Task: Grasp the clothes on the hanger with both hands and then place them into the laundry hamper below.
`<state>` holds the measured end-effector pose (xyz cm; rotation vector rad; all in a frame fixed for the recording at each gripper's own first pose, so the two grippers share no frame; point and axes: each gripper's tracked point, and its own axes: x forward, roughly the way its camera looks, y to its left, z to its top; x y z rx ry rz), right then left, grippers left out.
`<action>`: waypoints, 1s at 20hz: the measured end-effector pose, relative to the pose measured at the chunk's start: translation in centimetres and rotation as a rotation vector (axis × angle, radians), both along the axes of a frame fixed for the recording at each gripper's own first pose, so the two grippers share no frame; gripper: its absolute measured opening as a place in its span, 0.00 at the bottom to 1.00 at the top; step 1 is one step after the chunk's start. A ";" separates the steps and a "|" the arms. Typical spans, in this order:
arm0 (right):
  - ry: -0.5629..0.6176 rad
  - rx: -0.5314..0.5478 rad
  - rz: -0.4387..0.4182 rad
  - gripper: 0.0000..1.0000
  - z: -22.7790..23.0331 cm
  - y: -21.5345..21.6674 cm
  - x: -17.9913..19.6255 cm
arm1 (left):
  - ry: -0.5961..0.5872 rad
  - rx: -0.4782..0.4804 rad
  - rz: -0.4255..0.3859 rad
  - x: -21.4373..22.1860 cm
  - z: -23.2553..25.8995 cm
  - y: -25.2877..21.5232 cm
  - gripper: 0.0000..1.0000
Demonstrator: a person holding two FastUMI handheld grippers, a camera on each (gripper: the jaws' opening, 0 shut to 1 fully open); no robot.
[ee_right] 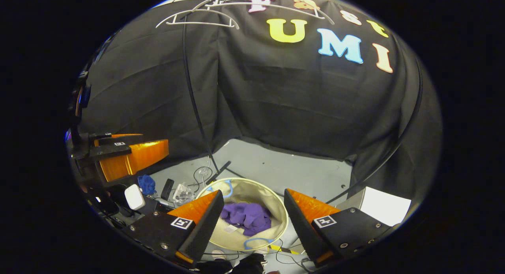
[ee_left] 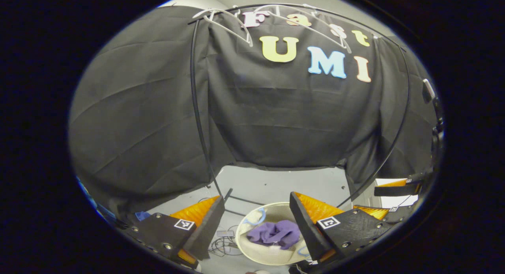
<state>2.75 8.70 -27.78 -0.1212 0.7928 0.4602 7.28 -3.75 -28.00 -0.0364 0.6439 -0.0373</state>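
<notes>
The purple clothes (ee_left: pixel 276 232) lie bunched inside the round cream laundry hamper (ee_left: pixel 252 250) on the floor. In the left gripper view my left gripper (ee_left: pixel 257 198) hangs open above the hamper, nothing between its fingers, and my right gripper (ee_left: pixel 388 199) shows at the right edge. The right gripper view has my right gripper (ee_right: pixel 253 194) open over the same hamper (ee_right: pixel 278 205), the purple clothes (ee_right: pixel 246 217) below it. My left gripper (ee_right: pixel 138 144) is off to the left there. Bare white hangers (ee_left: pixel 229 19) (ee_right: pixel 197 17) hang from the black rack at the top.
The rack's thin black tubes (ee_left: pixel 197 108) arc down to the grey floor on both sides of the hamper. Cables, a blue cloth (ee_right: pixel 146 183) and small devices (ee_right: pixel 134 196) litter the floor left of the hamper. A white box (ee_right: pixel 386 205) stands to its right.
</notes>
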 end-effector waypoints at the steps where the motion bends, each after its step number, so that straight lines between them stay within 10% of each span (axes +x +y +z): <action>1: -0.023 0.018 -0.014 0.95 1.3 0.0 0.4 | -0.017 -0.002 0.006 0.1 0.9 0.3 1.00; 9: -0.311 0.144 -0.136 0.95 14.8 -0.9 3.2 | -0.290 -0.014 -0.013 1.9 15.3 3.1 0.89; 20: -0.656 0.184 -0.279 0.93 29.7 -4.9 4.2 | -0.601 -0.040 -0.071 -0.2 32.6 4.8 1.00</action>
